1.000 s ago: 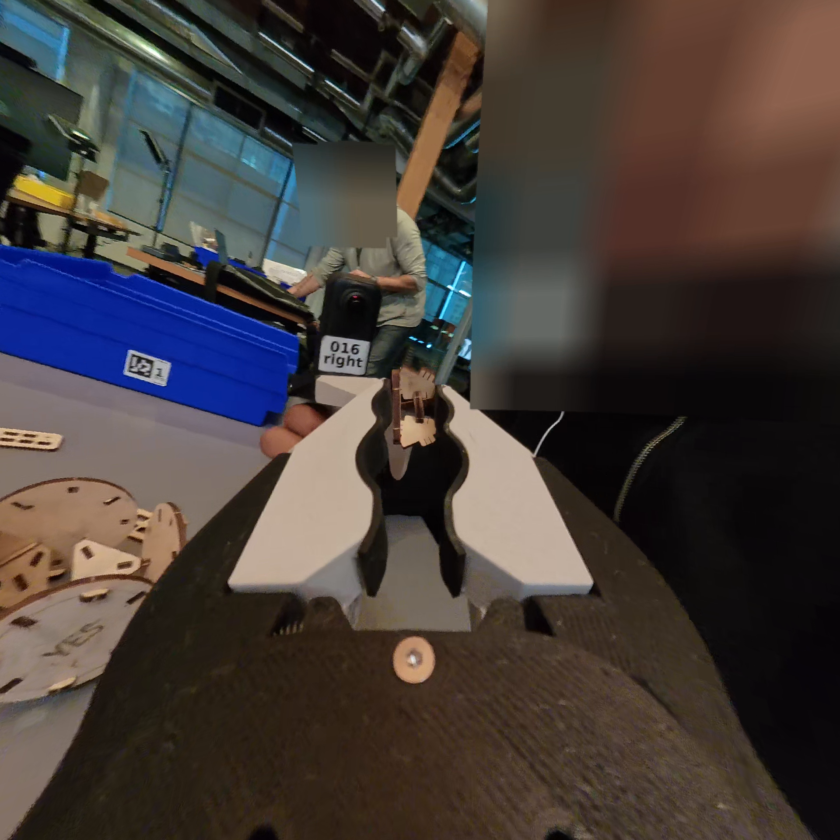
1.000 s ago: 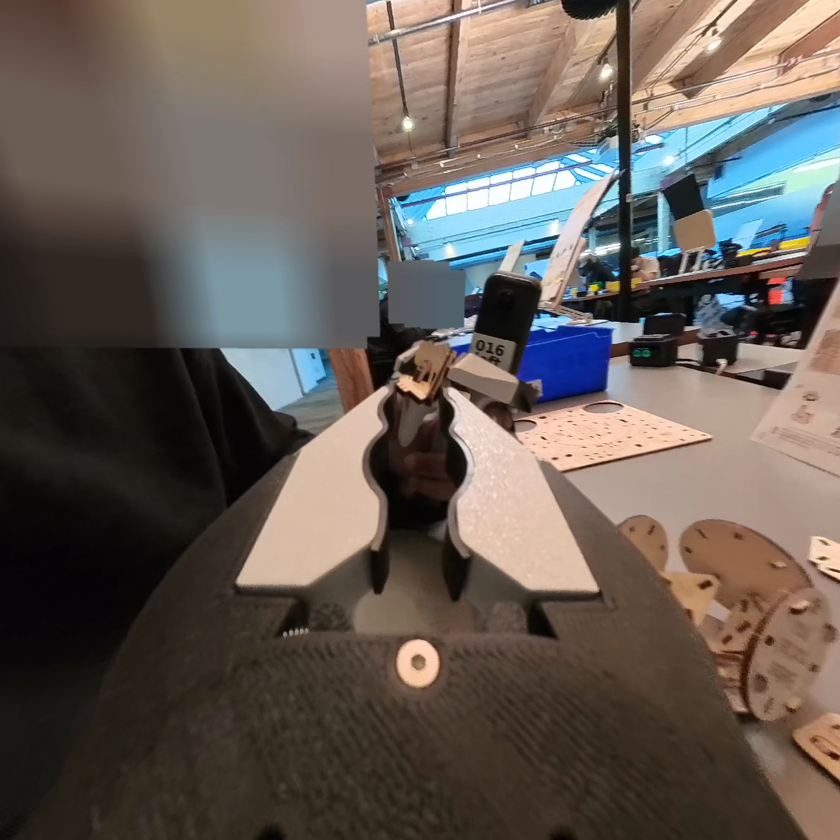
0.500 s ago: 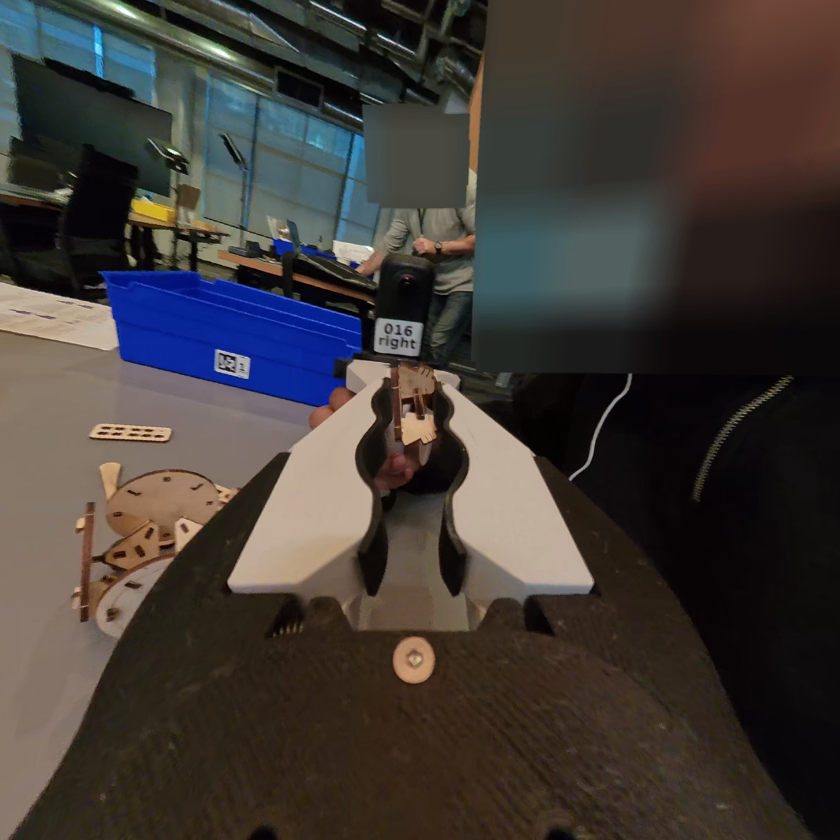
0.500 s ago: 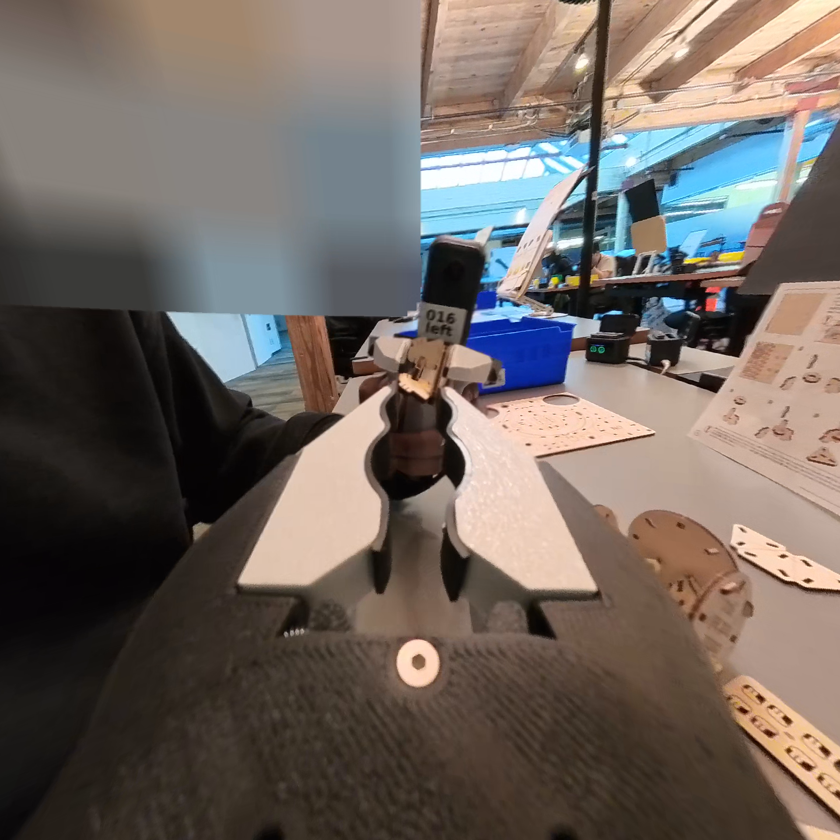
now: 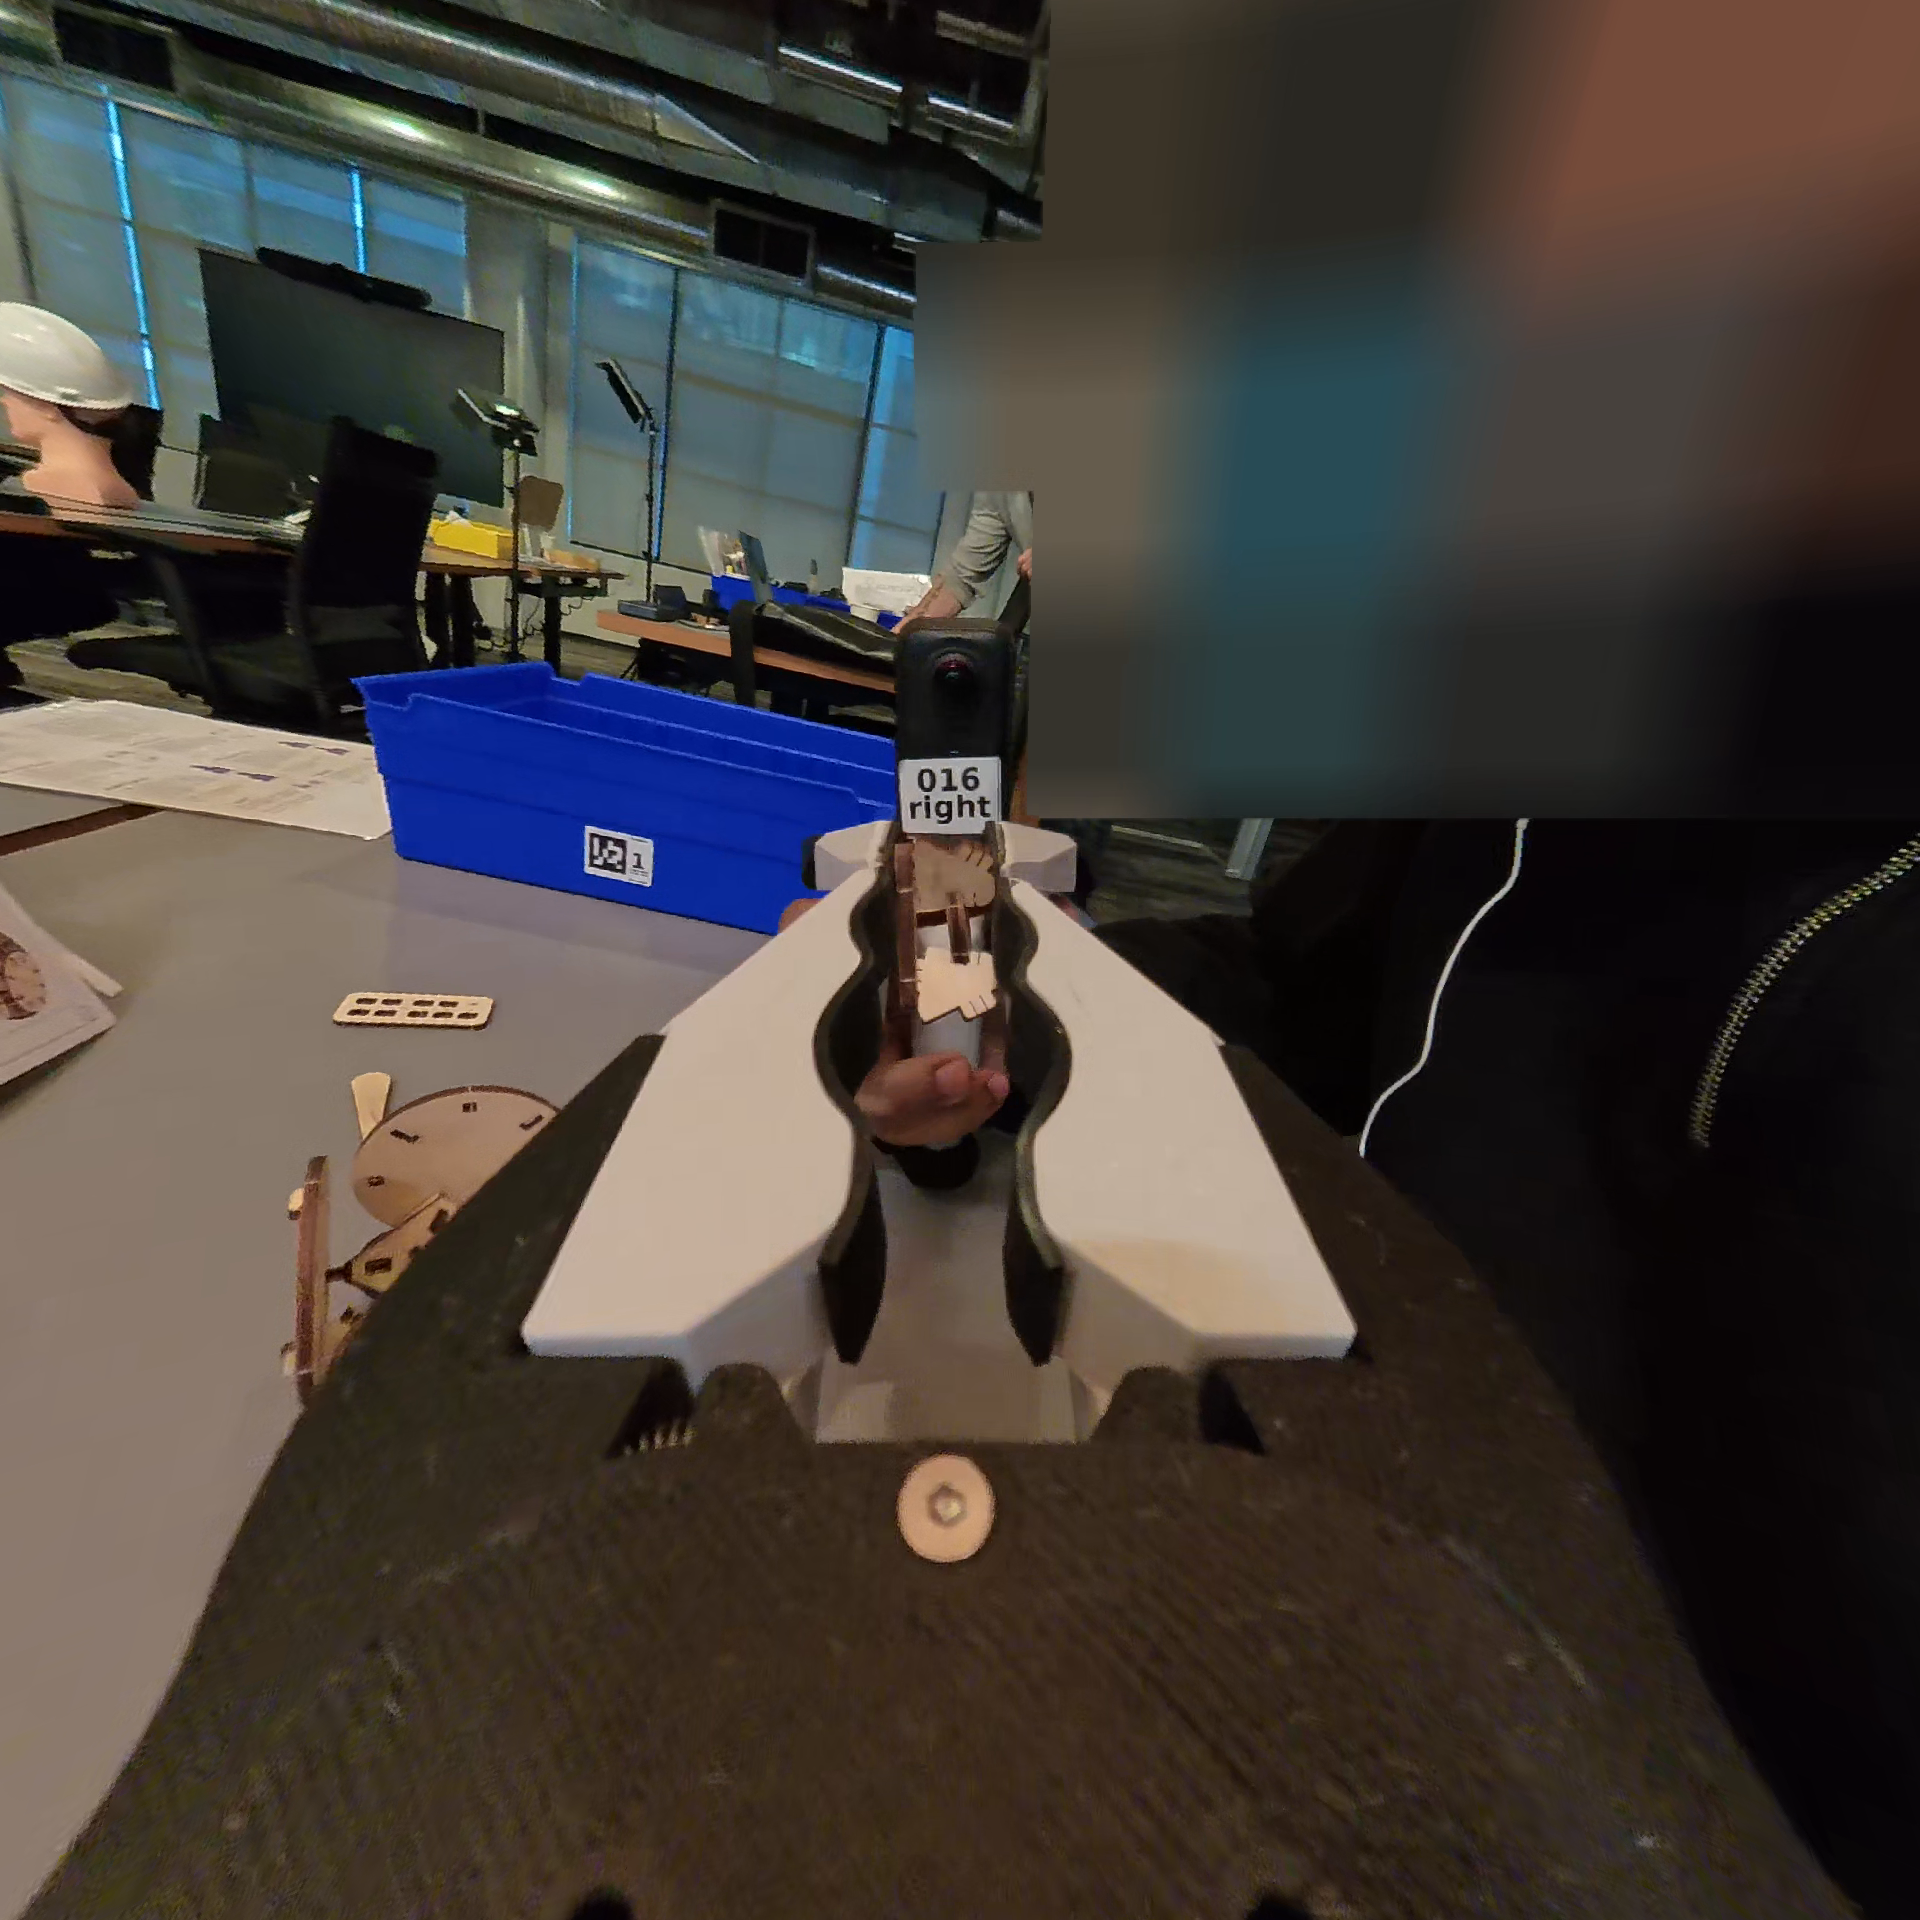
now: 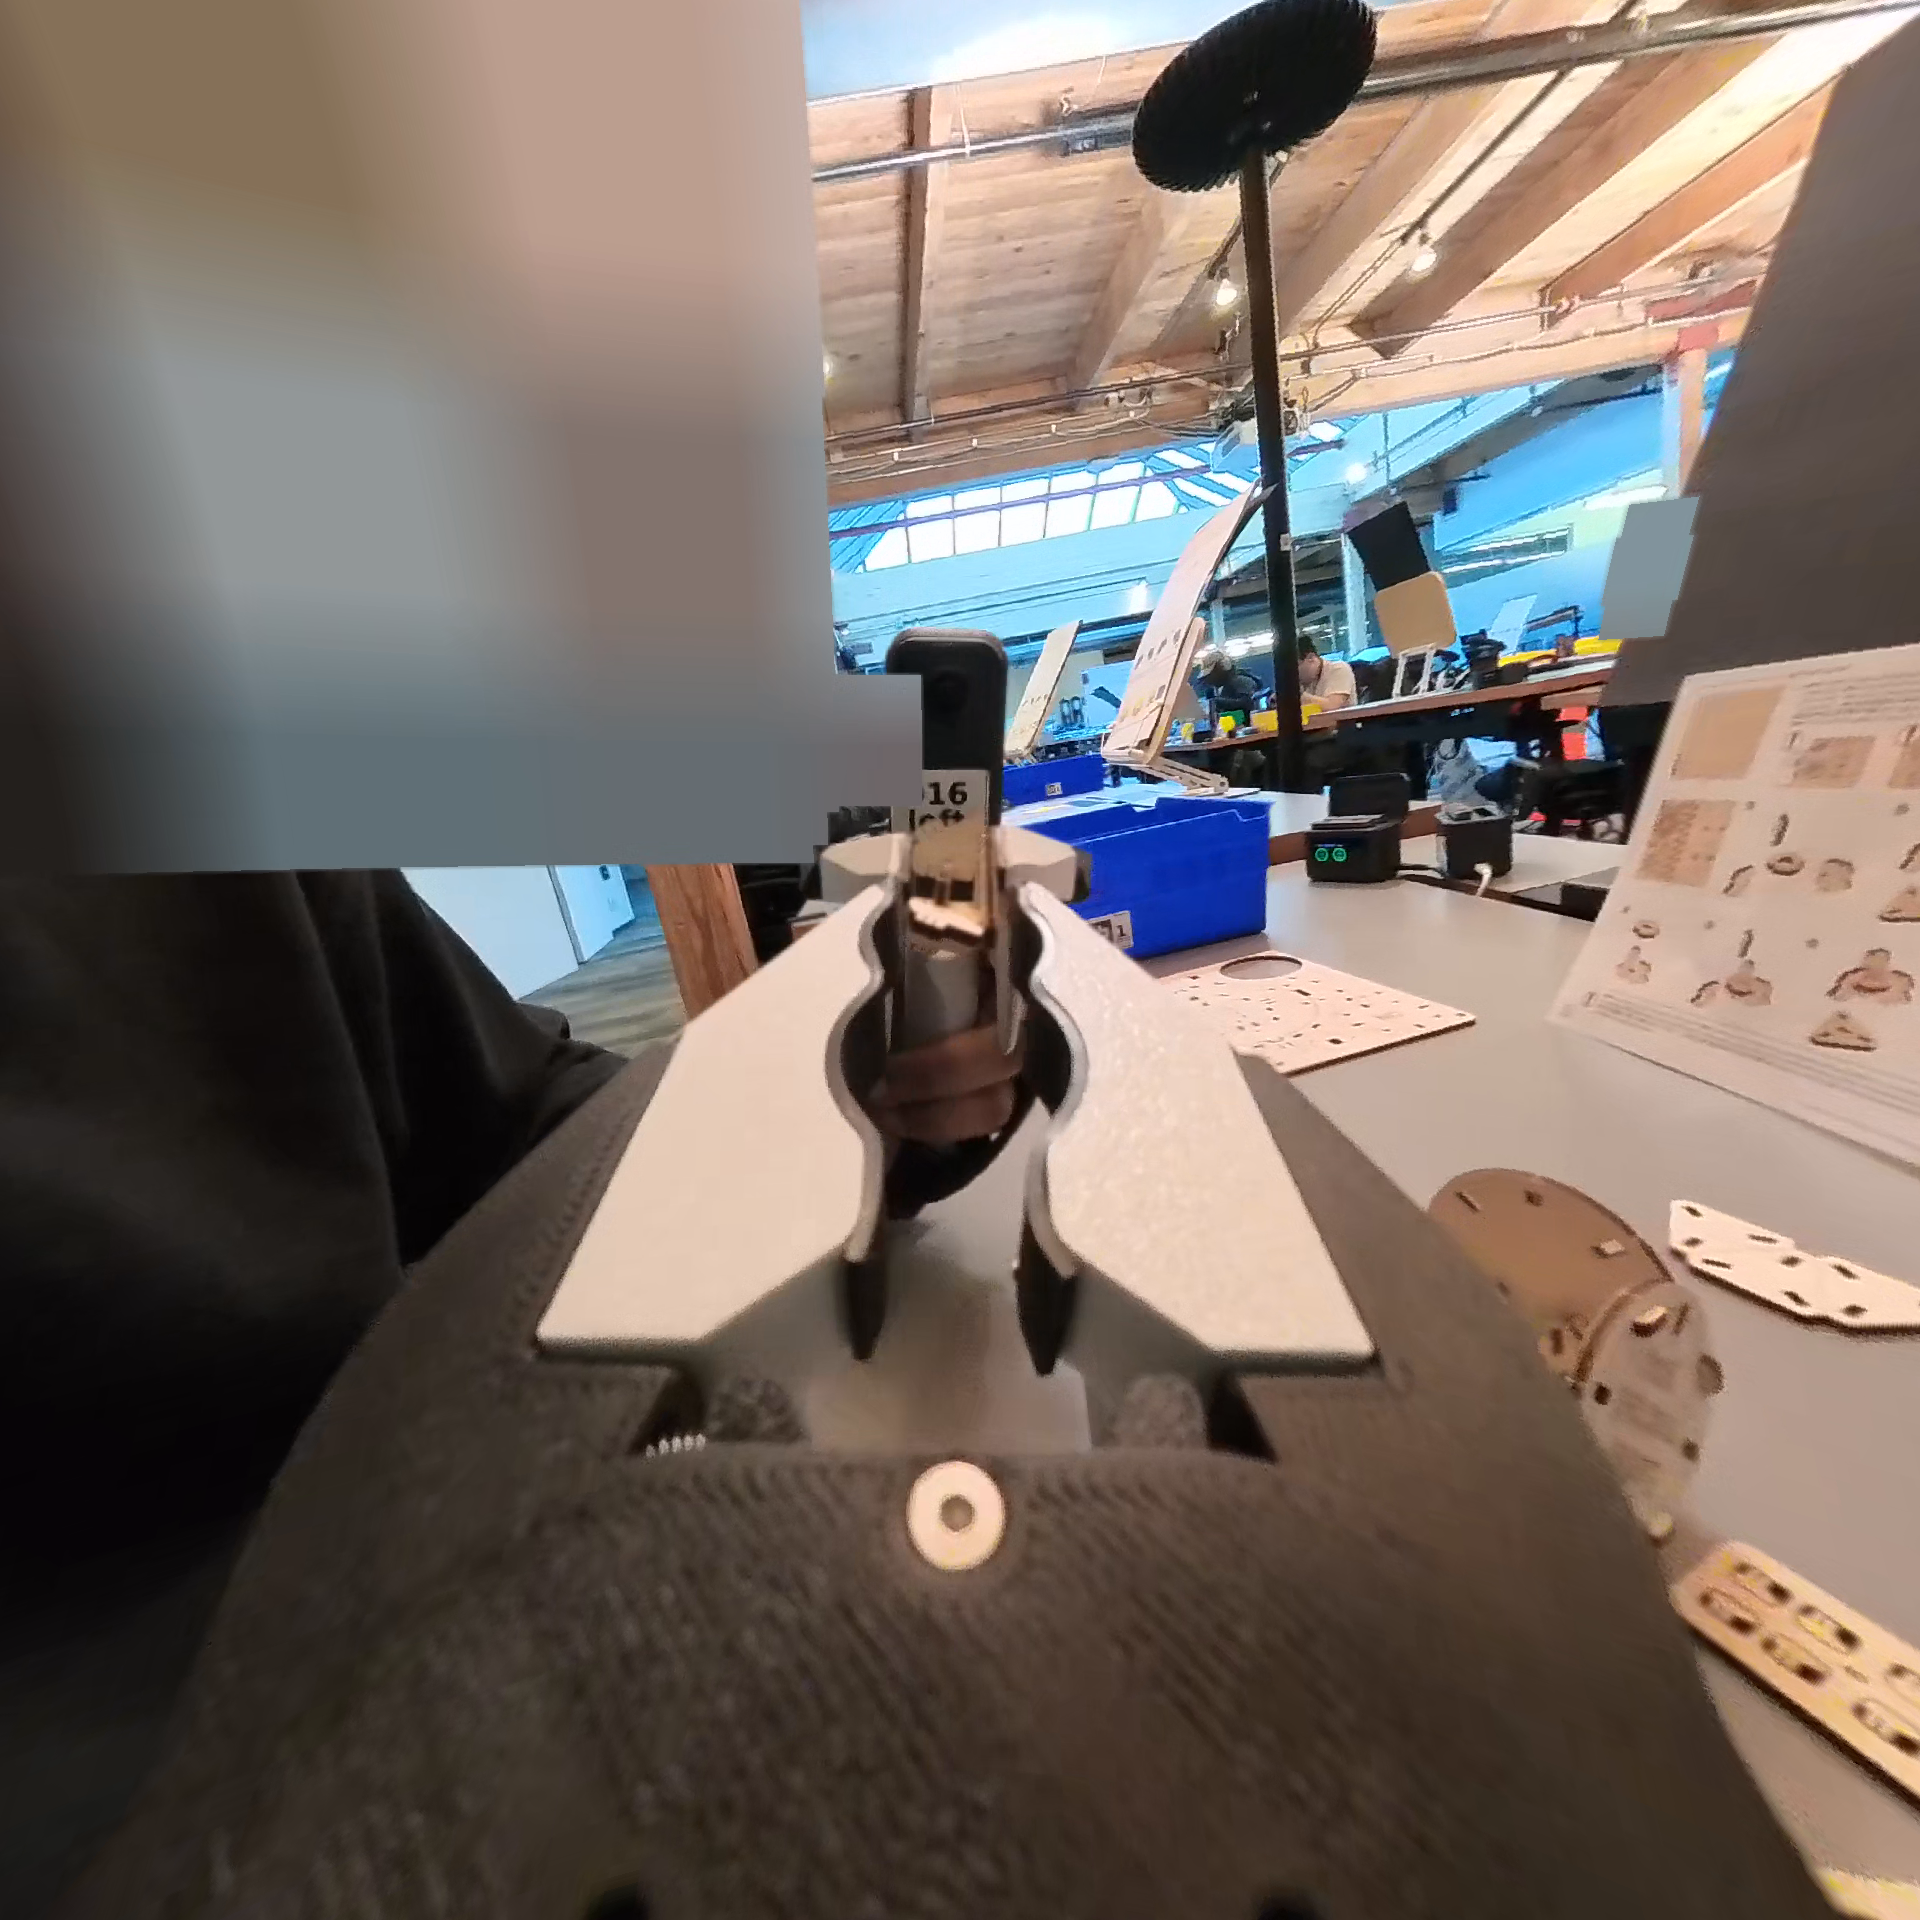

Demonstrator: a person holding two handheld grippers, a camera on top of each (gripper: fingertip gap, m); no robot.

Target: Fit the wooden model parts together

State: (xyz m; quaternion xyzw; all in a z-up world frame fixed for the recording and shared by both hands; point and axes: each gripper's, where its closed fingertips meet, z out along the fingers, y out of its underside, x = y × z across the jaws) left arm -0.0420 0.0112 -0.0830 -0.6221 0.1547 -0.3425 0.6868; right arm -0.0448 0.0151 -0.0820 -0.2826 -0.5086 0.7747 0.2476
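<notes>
Since a second ago both wrist cameras have swung: in the left wrist view the blue plastic bin [image 5: 623, 769] has slid toward the middle and more grey tabletop [image 5: 208, 935] shows before it, while in the right wrist view a printed instruction sheet [image 6: 1766, 894] has come into sight at the right edge. The two grippers stayed tip to tip on the same small piece throughout.

The left gripper [image 5: 940, 914] has its white fingers [image 5: 790, 1039] nearly together, clamped on a small assembly of thin, pale laser-cut plywood parts [image 5: 951, 935] that stands upright between the tips. The right gripper [image 6: 951, 914] meets it head-on from the far side, its grey fingers [image 6: 1122, 1091] likewise narrowed onto that plywood assembly [image 6: 945, 904]; whether every pad presses flat on the wood cannot be told. Just behind the assembly, in each view, the opposite gripper's black camera with its white label rises [image 5: 951, 696].

Left of the blue bin and nearer, loose round plywood discs with slots [image 5: 436, 1143] and a small slotted plywood strip [image 5: 412, 1010] lie on the tabletop. In the right wrist view a perforated plywood sheet [image 6: 1320, 1008] lies just in front of the bin
</notes>
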